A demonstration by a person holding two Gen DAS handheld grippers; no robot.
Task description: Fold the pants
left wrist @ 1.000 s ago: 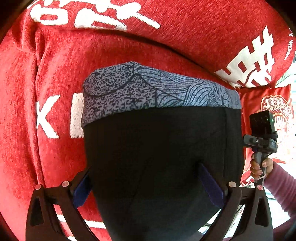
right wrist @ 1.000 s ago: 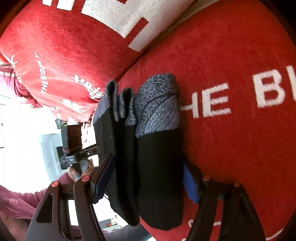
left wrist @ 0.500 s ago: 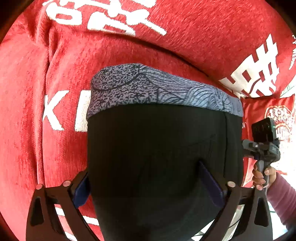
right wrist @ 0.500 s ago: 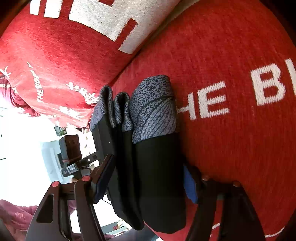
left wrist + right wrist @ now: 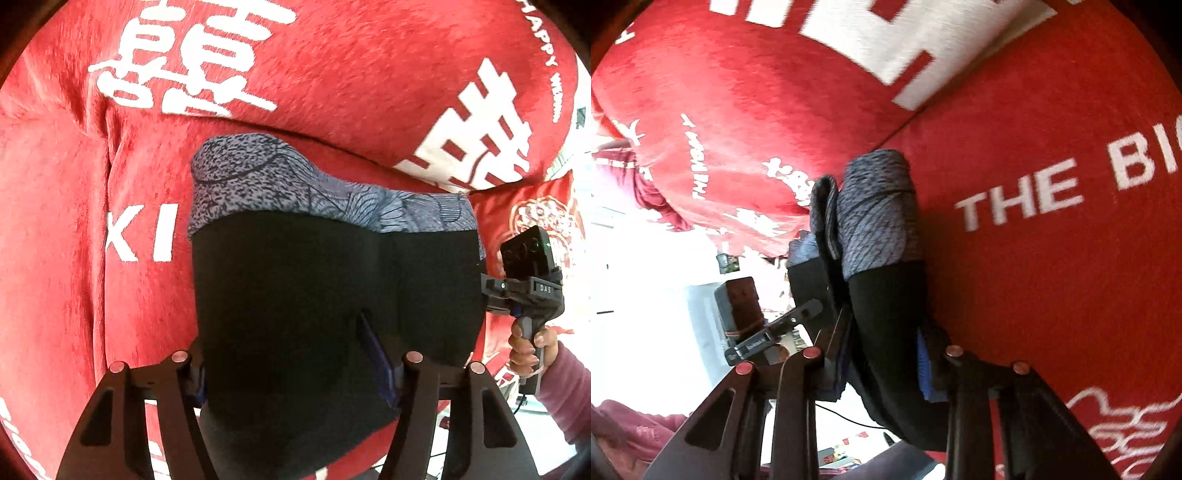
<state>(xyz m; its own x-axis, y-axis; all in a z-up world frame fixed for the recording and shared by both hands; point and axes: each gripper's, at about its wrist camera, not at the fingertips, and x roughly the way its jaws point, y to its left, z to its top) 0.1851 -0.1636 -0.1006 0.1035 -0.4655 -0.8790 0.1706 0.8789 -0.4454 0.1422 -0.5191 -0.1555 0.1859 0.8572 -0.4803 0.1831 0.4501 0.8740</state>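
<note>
The folded black pants (image 5: 295, 295), with a grey patterned waistband (image 5: 280, 184), lie on a red sofa seat. My left gripper (image 5: 288, 369) reaches over their near end. Its jaws are closing, and the blue pad (image 5: 373, 350) dents the black cloth. In the right wrist view the pants (image 5: 886, 295) stand on edge as a thick stack of layers. My right gripper (image 5: 882, 358) is closing across that stack, squeezing it between its pads (image 5: 923, 369). The pants' near end hangs over the seat's front edge.
Red sofa cushions (image 5: 332, 74) with white lettering rise behind the pants. The red seat (image 5: 1052, 258) spreads to the right. A hand (image 5: 528, 339) holds the other gripper's handle at the right edge. A bright floor (image 5: 646, 295) lies beyond the sofa front.
Both grippers' jaws have narrowed onto the pants, and the cloth now bunches between the pads. Both hands have risen a little, and the pants' right side has lifted and humped.
</note>
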